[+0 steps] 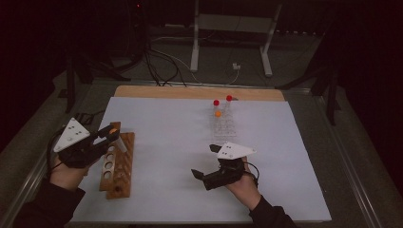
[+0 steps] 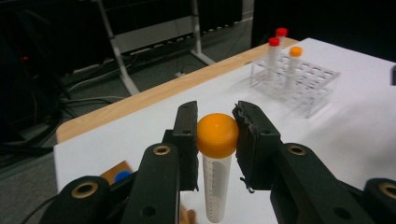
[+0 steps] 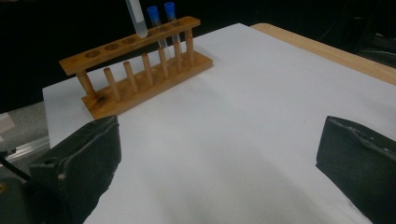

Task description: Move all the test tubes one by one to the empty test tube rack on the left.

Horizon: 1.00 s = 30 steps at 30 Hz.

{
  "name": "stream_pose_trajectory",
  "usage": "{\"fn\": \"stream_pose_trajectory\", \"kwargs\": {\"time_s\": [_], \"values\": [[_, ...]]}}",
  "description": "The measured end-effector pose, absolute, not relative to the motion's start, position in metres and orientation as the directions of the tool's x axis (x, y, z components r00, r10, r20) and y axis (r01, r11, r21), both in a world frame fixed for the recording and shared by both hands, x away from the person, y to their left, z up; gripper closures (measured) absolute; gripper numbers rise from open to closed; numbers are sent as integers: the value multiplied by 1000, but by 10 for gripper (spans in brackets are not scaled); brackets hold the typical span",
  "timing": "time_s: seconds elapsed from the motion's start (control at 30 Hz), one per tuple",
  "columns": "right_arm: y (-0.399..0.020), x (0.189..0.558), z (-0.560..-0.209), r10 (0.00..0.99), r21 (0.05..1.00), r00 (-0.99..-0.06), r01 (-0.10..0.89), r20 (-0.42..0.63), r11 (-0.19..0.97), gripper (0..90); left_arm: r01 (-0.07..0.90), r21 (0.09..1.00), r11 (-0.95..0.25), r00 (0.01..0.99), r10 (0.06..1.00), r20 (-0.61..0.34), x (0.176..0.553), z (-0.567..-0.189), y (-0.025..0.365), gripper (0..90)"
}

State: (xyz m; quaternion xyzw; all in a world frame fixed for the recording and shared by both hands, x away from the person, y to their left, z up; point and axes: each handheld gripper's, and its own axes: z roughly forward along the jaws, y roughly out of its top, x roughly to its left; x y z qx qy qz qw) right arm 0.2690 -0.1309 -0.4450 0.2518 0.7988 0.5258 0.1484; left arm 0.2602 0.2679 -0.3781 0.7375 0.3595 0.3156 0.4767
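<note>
My left gripper is shut on the cap of an orange-capped tube, which hangs upright from the jaws. It hovers over the far end of the wooden rack at the table's left. In the right gripper view the tube's clear lower end hangs just above the rack's top bar, beside two blue-capped tubes standing in the rack. My right gripper rests on the white mat near the front centre, open, with nothing between its jaws.
A clear plastic rack stands at the far centre, holding two red-capped tubes and one orange-capped tube. The white mat covers a wooden tabletop. Cables and a stand's legs lie on the floor beyond.
</note>
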Motion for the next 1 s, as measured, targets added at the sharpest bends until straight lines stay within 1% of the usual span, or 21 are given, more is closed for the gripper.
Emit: {"fn": "stream_pose_trajectory", "kwargs": {"time_s": [0.23, 0.43, 0.63, 1.0], "values": [[-131, 269, -445, 557, 914, -830, 246, 28, 321, 0, 254, 926, -278, 482, 867, 128, 266, -384, 286, 720], [-131, 269, -445, 558, 914, -829, 247, 27, 322, 0, 282, 926, -251, 438, 892, 109, 273, -394, 300, 720], [-131, 269, -446, 557, 912, -830, 251, 29, 326, 0, 316, 918, -241, 434, 897, 86, 279, -406, 302, 720], [-132, 270, -445, 558, 912, -829, 251, 30, 324, 0, 360, 893, -268, 442, 892, 90, 284, -428, 295, 720]]}}
